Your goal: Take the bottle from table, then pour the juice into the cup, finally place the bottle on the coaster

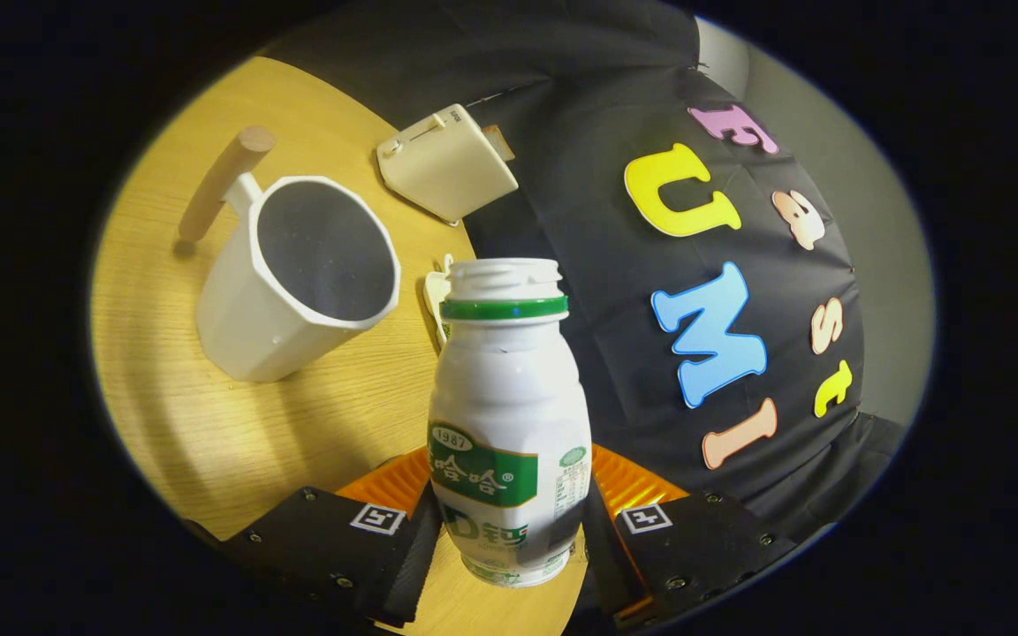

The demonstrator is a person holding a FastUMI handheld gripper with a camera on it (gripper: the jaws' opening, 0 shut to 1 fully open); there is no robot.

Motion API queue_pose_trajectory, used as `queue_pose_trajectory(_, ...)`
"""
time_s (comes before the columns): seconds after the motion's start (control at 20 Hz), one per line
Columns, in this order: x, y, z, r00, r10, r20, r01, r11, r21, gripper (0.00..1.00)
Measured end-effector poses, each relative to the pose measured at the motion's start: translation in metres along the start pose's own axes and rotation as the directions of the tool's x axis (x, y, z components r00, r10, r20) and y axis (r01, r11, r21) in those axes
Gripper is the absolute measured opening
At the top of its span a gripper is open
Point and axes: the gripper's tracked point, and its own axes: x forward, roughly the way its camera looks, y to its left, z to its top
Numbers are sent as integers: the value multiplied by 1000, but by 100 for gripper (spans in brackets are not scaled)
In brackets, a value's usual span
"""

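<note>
I have the bottle [509, 415] pinched in my gripper [509, 530], one finger pressed against each side of its lower body, just below the green band of its label. The bottle is white plastic with a green ring under its threaded neck, and its cap is off, so the mouth is open. It appears to be lifted off the table [208, 415], since I can see wood under its base between my fingers, though I cannot be sure how clear of the surface it is. The whole scene sits tilted in my view, so the bottle is leaning with its mouth towards the cup [297, 274].

The cup stands on the table beyond my left finger, apart from the bottle. It is white, many-sided, with a dark inside that looks empty, and a round wooden handle [224, 181] sticks out from its far side.

Just behind the bottle's neck, at the table's edge, a small pale object [436, 305] peeks out; I cannot tell what it is. Farther off, past the cup, a cream box-like device [445, 162] with a slider on top sits at the table's rim. Behind everything hangs the black cloth wall [597, 265].
</note>
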Motion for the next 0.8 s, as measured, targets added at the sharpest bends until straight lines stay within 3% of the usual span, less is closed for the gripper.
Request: queue_pose_trajectory(0.8, 1, -14, 6, 996, -93, 8, 92, 959, -269, 74)
